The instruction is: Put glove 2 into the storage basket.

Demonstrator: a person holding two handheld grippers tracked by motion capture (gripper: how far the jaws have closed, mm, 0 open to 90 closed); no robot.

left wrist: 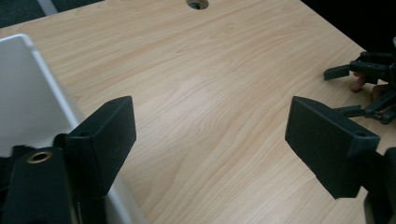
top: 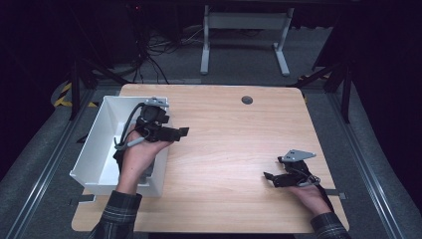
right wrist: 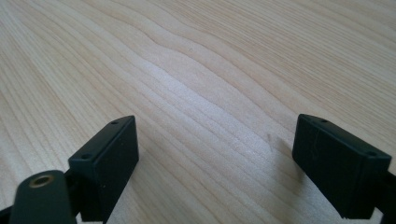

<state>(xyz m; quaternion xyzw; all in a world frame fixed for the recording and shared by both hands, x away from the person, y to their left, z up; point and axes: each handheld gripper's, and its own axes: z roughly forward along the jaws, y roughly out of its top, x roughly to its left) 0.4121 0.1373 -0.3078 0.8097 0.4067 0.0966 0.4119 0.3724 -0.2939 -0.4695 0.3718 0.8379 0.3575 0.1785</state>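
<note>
Two tools gape empty: left tool (top: 171, 132) above white bin (top: 94, 149) rim, pointing right; right tool (top: 272, 178) pointing left

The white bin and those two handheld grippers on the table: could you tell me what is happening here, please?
A person sits at a wooden table with a gripper in each hand. The left gripper is over the right wall of the white bin, its fingers wide apart with nothing between them, pointing across the table. The right gripper rests low near the table's right front, also open and empty. I cannot tell what the bin holds.
</note>
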